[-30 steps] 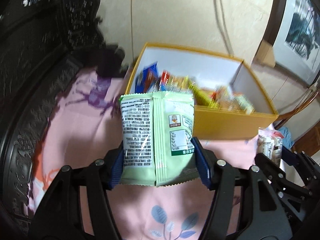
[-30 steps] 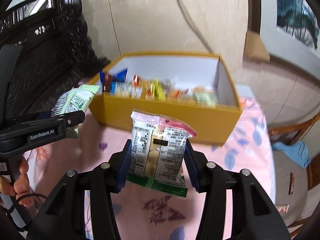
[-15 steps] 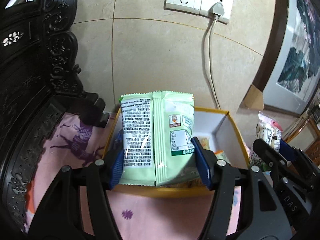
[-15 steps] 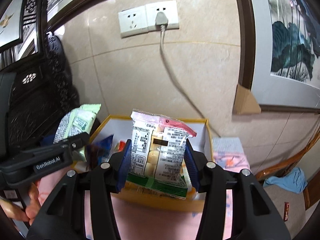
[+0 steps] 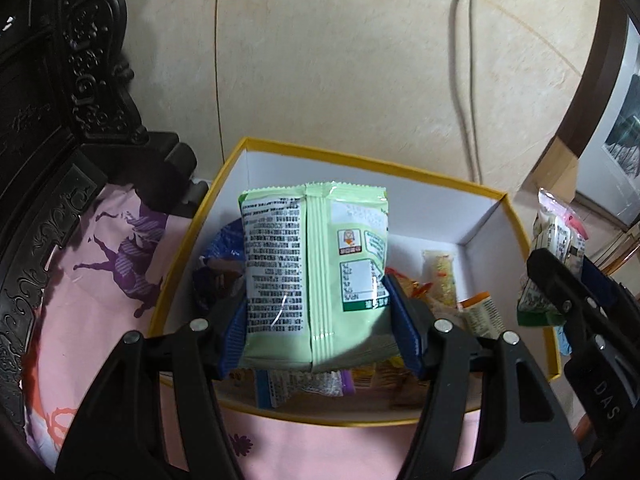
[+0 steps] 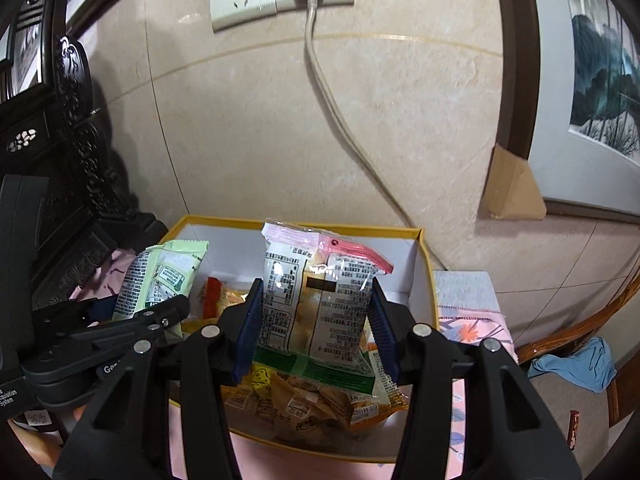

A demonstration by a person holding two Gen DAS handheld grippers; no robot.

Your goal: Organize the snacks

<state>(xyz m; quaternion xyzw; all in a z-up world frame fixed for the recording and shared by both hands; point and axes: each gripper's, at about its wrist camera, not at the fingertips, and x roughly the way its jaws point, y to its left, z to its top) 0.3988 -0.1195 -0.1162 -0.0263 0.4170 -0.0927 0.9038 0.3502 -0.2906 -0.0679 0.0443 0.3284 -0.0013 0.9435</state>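
Observation:
My left gripper [image 5: 320, 324] is shut on a light green snack packet [image 5: 316, 272] and holds it upright over the left half of the yellow box [image 5: 360, 160]. My right gripper [image 6: 316, 332] is shut on a clear packet with a pink top [image 6: 320, 304], held upright over the right half of the same box [image 6: 304, 226]. The box has white inner walls and holds several loose snack packets [image 5: 476, 312]. The green packet also shows in the right wrist view [image 6: 160, 280], and the pink-topped packet in the left wrist view [image 5: 556, 240].
The box sits on a pink patterned cloth [image 5: 100, 280] against a tiled wall. Dark carved furniture [image 5: 60, 120] stands at the left. A cable [image 6: 332, 100] hangs from a wall socket. A wooden chair with a blue cloth [image 6: 576, 364] is at the right.
Both grippers have moved forward and down with their packets: they went from in front of the box to over its open top.

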